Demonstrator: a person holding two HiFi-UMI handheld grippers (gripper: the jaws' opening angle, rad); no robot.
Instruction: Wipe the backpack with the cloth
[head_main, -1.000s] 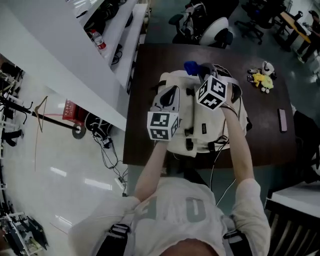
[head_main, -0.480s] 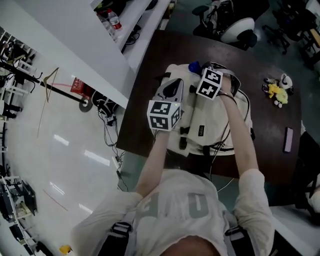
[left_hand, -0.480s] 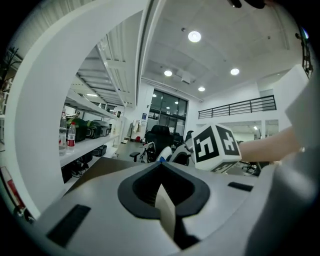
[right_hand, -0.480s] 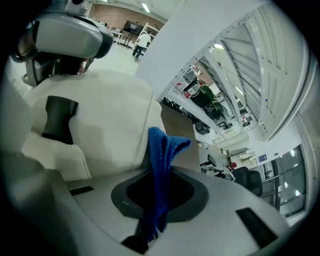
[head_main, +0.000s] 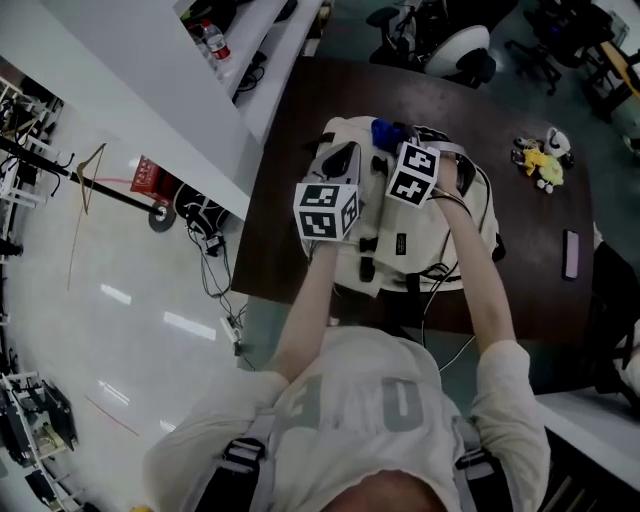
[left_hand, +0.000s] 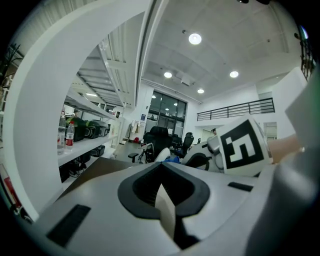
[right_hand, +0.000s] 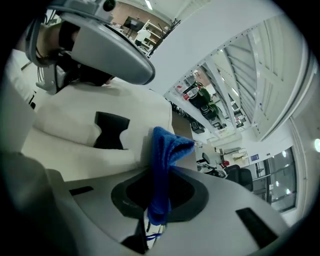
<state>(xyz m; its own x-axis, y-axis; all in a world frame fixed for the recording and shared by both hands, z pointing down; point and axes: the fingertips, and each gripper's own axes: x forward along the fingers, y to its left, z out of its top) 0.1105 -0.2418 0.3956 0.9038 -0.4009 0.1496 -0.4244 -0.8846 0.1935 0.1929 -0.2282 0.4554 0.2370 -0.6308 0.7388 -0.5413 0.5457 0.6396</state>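
Little has moved since the earlier frame except your head. The right tongs (right_hand: 156, 197) have edged only slightly along the far end of the backpack (head_main: 425, 235), which lies flat on the bench (head_main: 540, 130). They are clamped on the blue cloth (right_hand: 165, 150), bunched against the cream fabric. The left tongs (left_hand: 165, 200) are closed with nothing clearly between them, steadying the near left side. Wiping looks under way, and most of the front panel probably remains.
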